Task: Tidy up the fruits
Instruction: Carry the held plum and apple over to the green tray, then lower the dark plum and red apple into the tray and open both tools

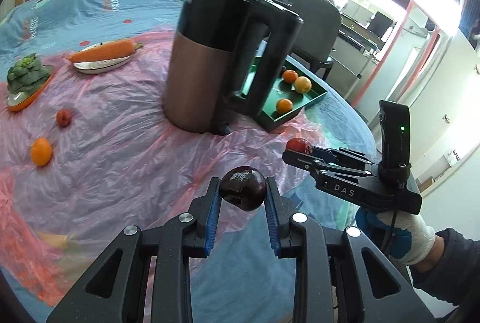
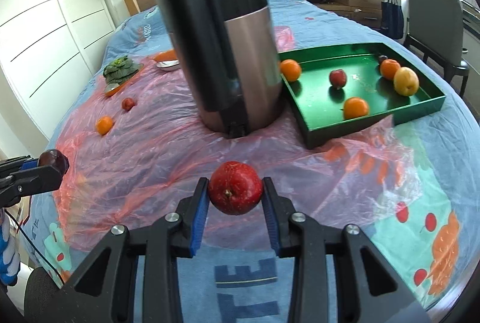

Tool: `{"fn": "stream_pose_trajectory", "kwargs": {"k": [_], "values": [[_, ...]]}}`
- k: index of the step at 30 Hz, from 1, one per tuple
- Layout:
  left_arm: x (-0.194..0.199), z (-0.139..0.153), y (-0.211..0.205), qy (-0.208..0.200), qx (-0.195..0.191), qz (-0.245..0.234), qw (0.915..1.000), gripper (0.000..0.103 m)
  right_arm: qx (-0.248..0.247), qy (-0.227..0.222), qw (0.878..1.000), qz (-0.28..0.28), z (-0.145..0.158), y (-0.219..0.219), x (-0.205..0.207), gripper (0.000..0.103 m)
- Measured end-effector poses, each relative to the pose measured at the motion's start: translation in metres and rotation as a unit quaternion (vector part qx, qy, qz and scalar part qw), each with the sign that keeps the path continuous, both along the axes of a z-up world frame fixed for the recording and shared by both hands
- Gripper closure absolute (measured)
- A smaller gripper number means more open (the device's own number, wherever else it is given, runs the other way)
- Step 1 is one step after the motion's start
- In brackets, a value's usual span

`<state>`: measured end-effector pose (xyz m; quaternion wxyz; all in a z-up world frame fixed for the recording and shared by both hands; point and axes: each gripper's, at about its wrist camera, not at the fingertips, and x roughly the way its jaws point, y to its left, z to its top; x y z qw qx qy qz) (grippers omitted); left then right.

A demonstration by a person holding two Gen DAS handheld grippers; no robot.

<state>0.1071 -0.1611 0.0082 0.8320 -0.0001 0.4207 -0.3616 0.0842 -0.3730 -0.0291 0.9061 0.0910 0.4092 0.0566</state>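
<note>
Left gripper [image 1: 243, 191]: fingers pinching a dark purple plum [image 1: 242, 188], held in the air in front of the kettle [image 1: 222, 53]. Right gripper [image 2: 235, 192]: fingers pinching a red apple [image 2: 235, 188], likewise held in front of the kettle, over the pink plastic sheet [image 2: 150, 149] that covers the bed [image 2: 420, 203]. In the left wrist view the right gripper appears to the right of the kettle, carried by a gloved hand [image 1: 414, 236].

Green tray [image 2: 420, 110]: just right of the kettle, on the bed. It holds three oranges, one [image 2: 290, 70] at the corner nearest the kettle, one [image 2: 355, 108] near the front wall, one [image 2: 389, 68] at the far side touching a yellow fruit [image 2: 406, 81]; a small red fruit [image 2: 338, 78] lies mid-tray.

Left of the kettle, on the sheet: a loose orange [image 1: 41, 151], a small red fruit [image 1: 63, 117], a leafy green vegetable [image 1: 25, 75] on an orange dish and a carrot [image 1: 103, 51] on a pale dish.
</note>
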Motion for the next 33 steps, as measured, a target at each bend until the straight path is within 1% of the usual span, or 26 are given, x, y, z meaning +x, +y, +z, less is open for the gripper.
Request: {"fn": "stream_pose_trajectory", "kwargs": {"k": [7, 12, 14, 18, 20, 23, 26, 29, 33], "values": [[0.012, 0.003, -0.075, 0.0, -0.001, -0.051, 0.9987, 0.079, -0.006, -0.021, 0.998, -0.062, 0.001, -0.065, 0.006, 0.068], [0.029, 0.001, -0.13, -0.002, 0.001, -0.072, 0.9974, 0.079, -0.019, -0.048, 0.994, -0.099, 0.003, -0.107, 0.021, 0.068], [0.038, -0.001, -0.151, -0.004, 0.003, -0.077, 0.997, 0.079, -0.016, -0.062, 0.991, -0.115, 0.004, -0.125, 0.031, 0.068], [0.059, -0.007, -0.187, -0.014, 0.014, -0.074, 0.9971, 0.079, -0.015, -0.082, 0.987, -0.139, 0.001, -0.155, 0.054, 0.068], [0.072, -0.011, -0.201, -0.018, 0.022, -0.066, 0.9974, 0.079, -0.022, -0.089, 0.985, -0.148, -0.001, -0.166, 0.066, 0.068], [0.093, -0.02, -0.217, -0.023, 0.027, -0.053, 0.9979, 0.079, -0.016, -0.095, 0.983, -0.156, -0.005, -0.184, 0.084, 0.068], [0.107, -0.031, -0.24, -0.035, 0.043, -0.044, 0.9975, 0.079, -0.019, -0.096, 0.981, -0.165, -0.011, -0.197, 0.1, 0.068], [0.115, -0.043, -0.258, -0.046, 0.061, -0.045, 0.9961, 0.079, -0.01, -0.097, 0.981, -0.165, -0.019, -0.208, 0.11, 0.068], [0.124, -0.059, -0.274, -0.047, 0.073, -0.052, 0.9949, 0.079, -0.001, -0.078, 0.983, -0.165, -0.032, -0.216, 0.121, 0.068]]}}
